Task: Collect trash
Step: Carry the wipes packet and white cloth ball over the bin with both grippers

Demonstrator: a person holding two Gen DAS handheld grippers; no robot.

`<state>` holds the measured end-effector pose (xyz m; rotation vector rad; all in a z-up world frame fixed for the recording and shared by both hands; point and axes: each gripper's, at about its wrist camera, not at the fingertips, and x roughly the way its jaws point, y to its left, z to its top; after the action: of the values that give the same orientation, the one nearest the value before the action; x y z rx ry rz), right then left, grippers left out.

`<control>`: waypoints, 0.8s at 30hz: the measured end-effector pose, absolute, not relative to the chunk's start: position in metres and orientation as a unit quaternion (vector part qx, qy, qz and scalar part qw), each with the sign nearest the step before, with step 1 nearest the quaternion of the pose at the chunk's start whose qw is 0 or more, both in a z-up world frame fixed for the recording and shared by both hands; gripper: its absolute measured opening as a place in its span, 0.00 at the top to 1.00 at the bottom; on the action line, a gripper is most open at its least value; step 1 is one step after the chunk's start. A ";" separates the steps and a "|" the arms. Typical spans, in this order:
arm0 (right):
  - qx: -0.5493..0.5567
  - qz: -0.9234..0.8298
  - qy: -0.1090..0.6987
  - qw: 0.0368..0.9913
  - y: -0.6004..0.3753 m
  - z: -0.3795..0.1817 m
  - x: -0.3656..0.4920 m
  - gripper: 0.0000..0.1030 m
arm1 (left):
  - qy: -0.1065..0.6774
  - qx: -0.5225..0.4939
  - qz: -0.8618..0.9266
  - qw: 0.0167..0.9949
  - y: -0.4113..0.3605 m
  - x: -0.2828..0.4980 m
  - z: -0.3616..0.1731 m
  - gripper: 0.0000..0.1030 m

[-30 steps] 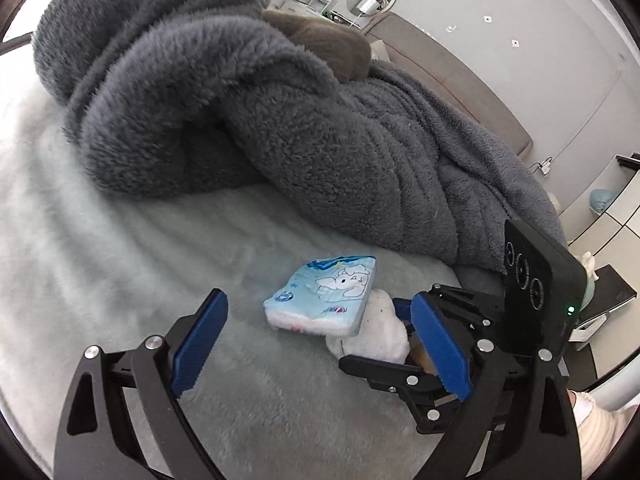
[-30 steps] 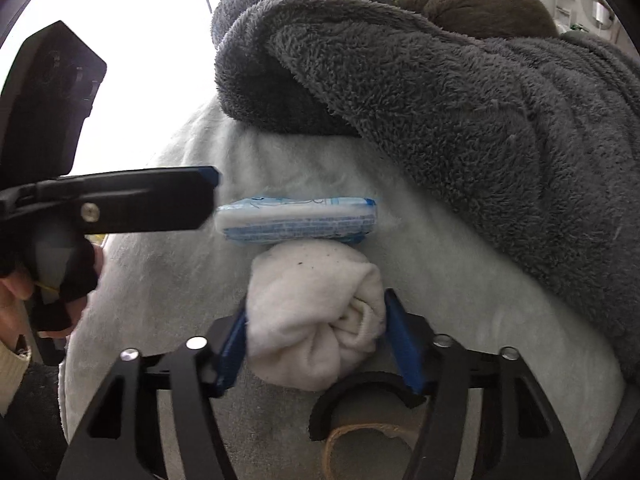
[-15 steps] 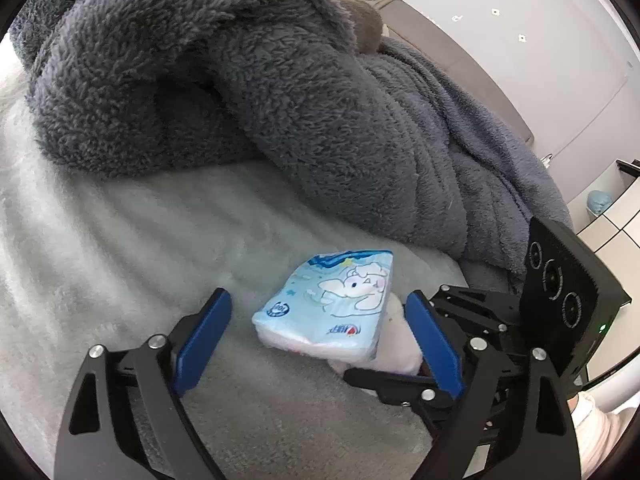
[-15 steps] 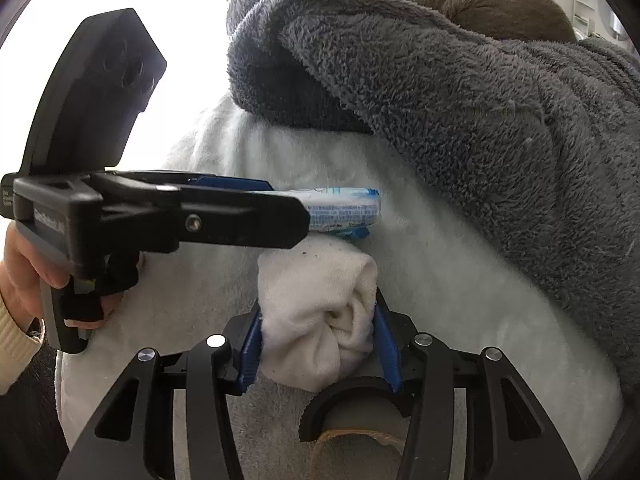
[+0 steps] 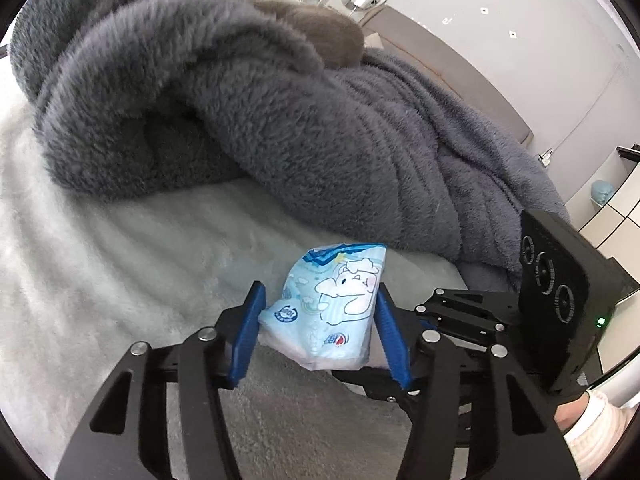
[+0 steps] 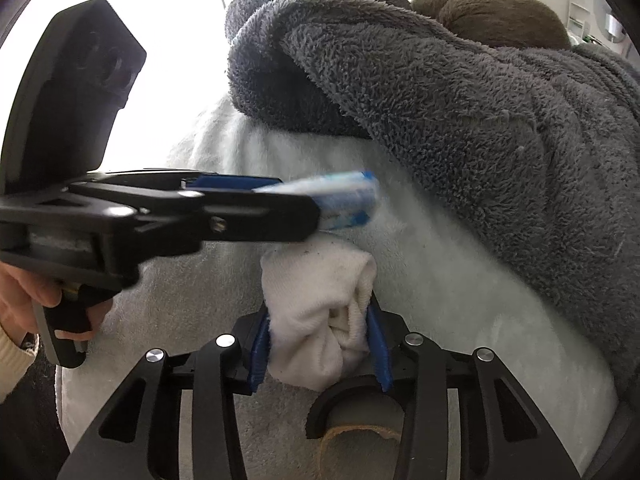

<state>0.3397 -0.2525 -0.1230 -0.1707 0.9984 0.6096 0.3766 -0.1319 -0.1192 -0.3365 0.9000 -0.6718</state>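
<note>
Left tongs (image 5: 318, 312) pinch the blue tissue pack (image 5: 332, 304) above the pale bed cover (image 5: 120, 264); only the right wrist view shows the right tongs (image 6: 318, 344) clamped on a rolled white cloth (image 6: 320, 312) just below it

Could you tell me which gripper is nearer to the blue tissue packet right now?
Left. The left gripper is shut on the blue tissue packet, pads on both sides. The right gripper sits just beside it, shut on a white sock.

A home bedroom: a fluffy grey blanket (image 5: 280, 128) heaped on a pale bedcover (image 5: 120, 264).
</note>
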 end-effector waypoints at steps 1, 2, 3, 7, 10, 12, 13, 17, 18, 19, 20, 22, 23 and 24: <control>-0.077 0.285 0.471 0.831 -0.254 -0.121 0.339 0.59 | 0.421 -0.160 -0.314 0.836 -0.129 0.375 -0.117 0.45; -0.074 0.283 0.470 0.833 -0.255 -0.120 0.338 0.59 | 0.417 -0.161 -0.309 0.839 -0.127 0.373 -0.114 0.45; -0.072 0.281 0.467 0.835 -0.255 -0.118 0.337 0.59 | 0.414 -0.161 -0.304 0.843 -0.123 0.369 -0.112 0.45; -0.061 0.279 0.459 0.841 -0.257 -0.111 0.330 0.59 | 0.400 -0.164 -0.283 0.856 -0.104 0.359 -0.103 0.45; -0.033 0.285 0.453 0.844 -0.259 -0.101 0.324 0.59 | 0.391 -0.160 -0.261 0.868 -0.089 0.346 -0.096 0.45; -0.018 0.283 0.446 0.849 -0.260 -0.094 0.320 0.59 | 0.384 -0.164 -0.252 0.873 -0.076 0.339 -0.093 0.45; -0.007 0.283 0.443 0.851 -0.261 -0.091 0.318 0.59 | 0.380 -0.166 -0.245 0.876 -0.070 0.334 -0.091 0.45; 0.035 0.280 0.434 0.856 -0.265 -0.081 0.308 0.59 | 0.367 -0.163 -0.216 0.890 -0.050 0.314 -0.080 0.45; 0.041 0.281 0.433 0.855 -0.263 -0.080 0.306 0.59 | 0.365 -0.161 -0.210 0.893 -0.045 0.309 -0.078 0.45; 0.048 0.281 0.433 0.855 -0.262 -0.079 0.302 0.59 | 0.364 -0.159 -0.203 0.895 -0.041 0.304 -0.076 0.45; 0.052 0.281 0.432 0.855 -0.260 -0.078 0.299 0.59 | 0.364 -0.155 -0.194 0.898 -0.037 0.300 -0.075 0.45; 0.059 0.284 0.429 0.855 -0.252 -0.077 0.292 0.59 | 0.364 -0.149 -0.177 0.902 -0.028 0.288 -0.071 0.45; 0.059 0.285 0.428 0.856 -0.249 -0.077 0.289 0.59 | 0.363 -0.147 -0.169 0.905 -0.024 0.283 -0.069 0.45; 0.060 0.288 0.427 0.855 -0.244 -0.076 0.285 0.59 | 0.362 -0.146 -0.162 0.906 -0.021 0.278 -0.069 0.45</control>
<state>0.2854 -0.2440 -0.0764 0.1262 0.8975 0.6059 0.2783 -0.0214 -0.0687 -0.3005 0.7480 -0.3355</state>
